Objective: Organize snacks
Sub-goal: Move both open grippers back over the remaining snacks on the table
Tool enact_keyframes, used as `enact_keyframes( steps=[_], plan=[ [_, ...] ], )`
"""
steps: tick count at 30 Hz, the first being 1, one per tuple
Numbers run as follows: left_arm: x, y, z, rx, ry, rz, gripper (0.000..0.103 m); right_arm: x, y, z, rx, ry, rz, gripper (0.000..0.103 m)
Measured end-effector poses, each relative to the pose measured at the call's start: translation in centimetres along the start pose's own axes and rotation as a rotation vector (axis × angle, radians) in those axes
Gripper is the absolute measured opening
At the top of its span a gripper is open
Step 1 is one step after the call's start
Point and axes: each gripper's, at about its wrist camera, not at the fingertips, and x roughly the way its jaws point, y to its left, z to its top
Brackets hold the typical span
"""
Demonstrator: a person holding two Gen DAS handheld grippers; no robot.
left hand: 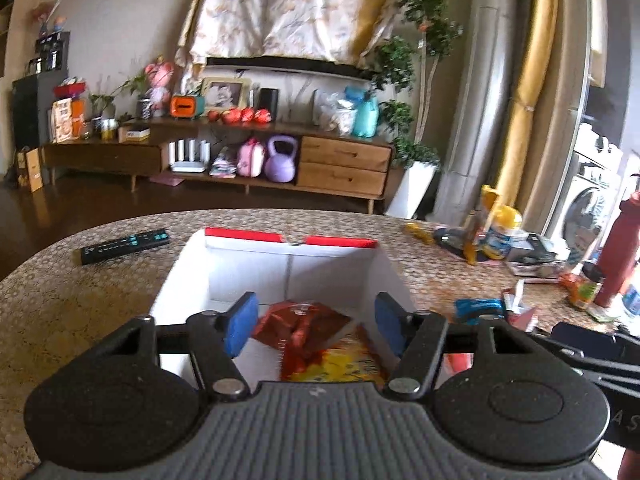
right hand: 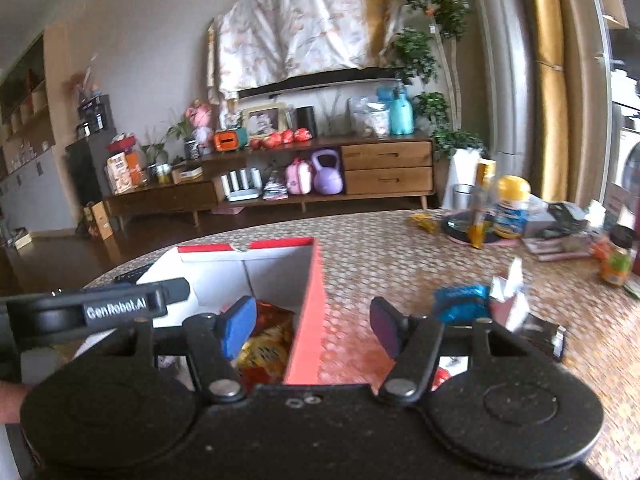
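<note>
Partly done, by my read. Open white cardboard box with red outer walls [left hand: 224, 276] sits on the table and already holds a crinkled red foil snack bag [left hand: 304, 326] lying on a yellow printed snack packet [left hand: 344, 364].

Left gripper [left hand: 314, 326] hangs over the box, blue pads spread, nothing pinched. Right gripper [right hand: 314, 326] is spread and empty too, straddling the box's right wall (one finger over the box, one outside).

Still loose: blue foil snack wrapper [right hand: 462, 300] just beside a small red-and-white carton [right hand: 510, 300], orange packet [right hand: 614, 266] further right.

Surface: round table with brown woven-pattern cover [left hand: 80, 300], black remote control [left hand: 124, 246] on it. Behind: wooden sideboard [left hand: 340, 164], purple kettlebell [left hand: 281, 160], potted green plant [left hand: 416, 92].
</note>
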Motion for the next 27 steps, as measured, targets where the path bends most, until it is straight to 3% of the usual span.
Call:
enact_keyframes(
  steps=[10,16,27],
  plan=[
    [-1.0,-5.3,-1.2,0.075,-0.004,-0.090,0.068,-2.9,-5.1,-2.1,0.068,-0.018,-0.123,0.063],
    [-1.0,-8.8,-1.8,0.123,0.001,-0.136,0.074,-3.9,-8.0,-4.2,0.102,-0.011,-0.194,0.063],
    [1.0,-14.7,-3.0,0.215,0.062,-0.190,0.080,-4.3,-11.9,-6.8,0.165,0.019,-0.258,0.063]
  ],
)
